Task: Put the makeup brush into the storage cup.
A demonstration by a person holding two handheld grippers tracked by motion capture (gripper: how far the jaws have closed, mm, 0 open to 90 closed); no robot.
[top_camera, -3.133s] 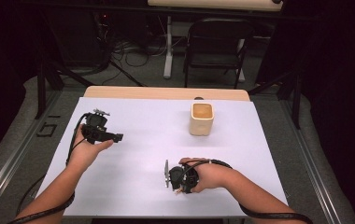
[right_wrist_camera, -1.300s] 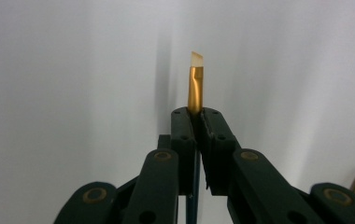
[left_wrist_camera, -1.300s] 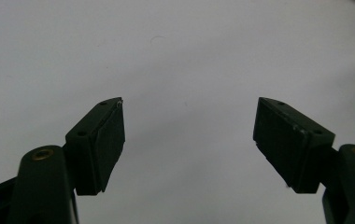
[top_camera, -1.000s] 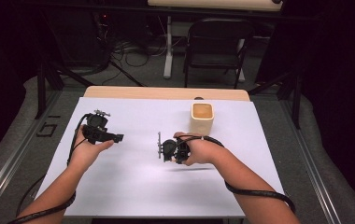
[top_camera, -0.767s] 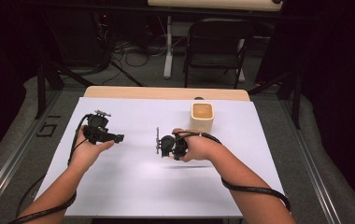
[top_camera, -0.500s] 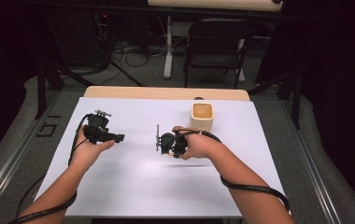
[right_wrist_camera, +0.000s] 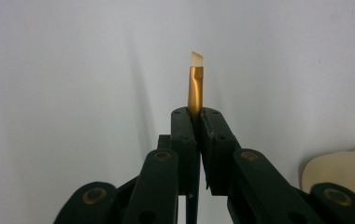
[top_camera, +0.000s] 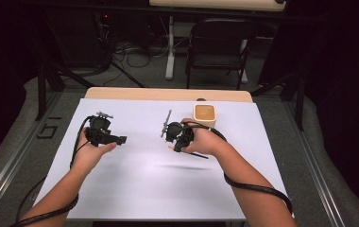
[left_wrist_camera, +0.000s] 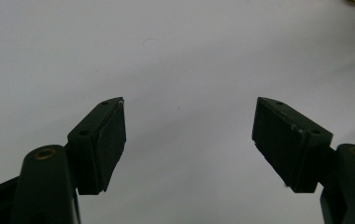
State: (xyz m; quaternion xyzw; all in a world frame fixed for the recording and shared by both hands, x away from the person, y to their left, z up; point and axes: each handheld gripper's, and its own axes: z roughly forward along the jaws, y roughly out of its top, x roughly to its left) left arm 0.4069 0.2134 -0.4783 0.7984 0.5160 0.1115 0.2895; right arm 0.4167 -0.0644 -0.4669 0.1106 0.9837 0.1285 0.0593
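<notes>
Gold-ferruled flat brush (right_wrist_camera: 195, 88) pinched in black right claw (right_wrist_camera: 196, 114).

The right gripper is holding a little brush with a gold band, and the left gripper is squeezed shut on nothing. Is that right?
Not quite. The left gripper isn't squeezed shut: in the left gripper view its jaws stand wide apart over the bare white table, with nothing between them. The rest is right: the right gripper is holding the little brush with a gold band.
</notes>
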